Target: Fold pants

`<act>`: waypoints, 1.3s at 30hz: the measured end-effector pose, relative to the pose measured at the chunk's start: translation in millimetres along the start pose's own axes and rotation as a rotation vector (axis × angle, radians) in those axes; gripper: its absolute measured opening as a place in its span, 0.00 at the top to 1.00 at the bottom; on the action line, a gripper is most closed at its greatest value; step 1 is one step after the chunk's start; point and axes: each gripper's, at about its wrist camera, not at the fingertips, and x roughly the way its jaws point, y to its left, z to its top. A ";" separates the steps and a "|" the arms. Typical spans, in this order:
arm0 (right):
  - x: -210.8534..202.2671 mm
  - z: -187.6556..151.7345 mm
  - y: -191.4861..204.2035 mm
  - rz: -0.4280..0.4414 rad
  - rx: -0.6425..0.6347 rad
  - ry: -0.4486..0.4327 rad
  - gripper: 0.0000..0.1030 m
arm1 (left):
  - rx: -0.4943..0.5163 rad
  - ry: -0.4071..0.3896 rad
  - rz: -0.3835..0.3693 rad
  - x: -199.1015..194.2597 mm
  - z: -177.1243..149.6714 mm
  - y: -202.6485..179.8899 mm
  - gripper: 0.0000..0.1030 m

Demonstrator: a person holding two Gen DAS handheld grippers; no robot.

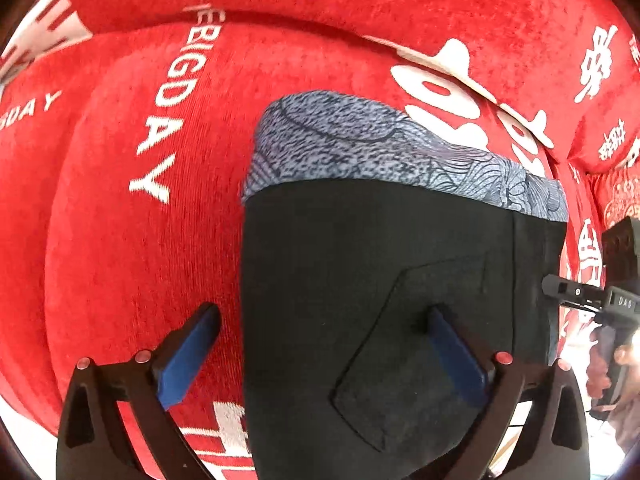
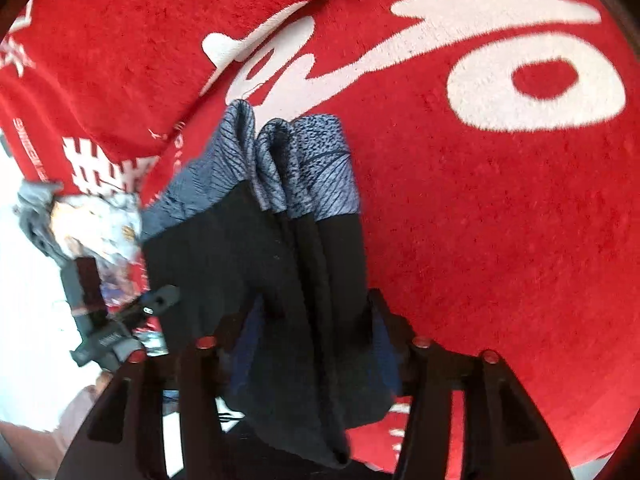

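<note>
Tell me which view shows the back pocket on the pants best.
Left wrist view. The back pocket shows there as a stitched outline on the flat black pants, with one blue pad of the open left gripper resting on it. In the right wrist view the pants hang bunched; no pocket is discernible.

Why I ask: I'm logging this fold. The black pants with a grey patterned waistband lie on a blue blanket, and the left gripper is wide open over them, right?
Not quite: the blanket is red with white lettering, not blue, as the left wrist view shows. The rest holds: the black pants have a grey patterned waistband, and the left gripper stands wide open over them.
</note>
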 end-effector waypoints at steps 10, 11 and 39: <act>-31.1 -18.9 33.2 -0.180 -0.005 -0.031 0.23 | 0.068 0.015 0.187 -38.2 -20.3 -31.0 0.00; -32.7 -22.3 39.0 -0.196 -0.019 -0.030 0.22 | 0.075 0.017 0.188 -41.4 -22.8 -34.7 0.00; -88.5 -76.1 156.7 -0.527 -0.158 -0.124 0.00 | 0.121 -0.039 0.327 -128.6 -49.4 -91.8 0.00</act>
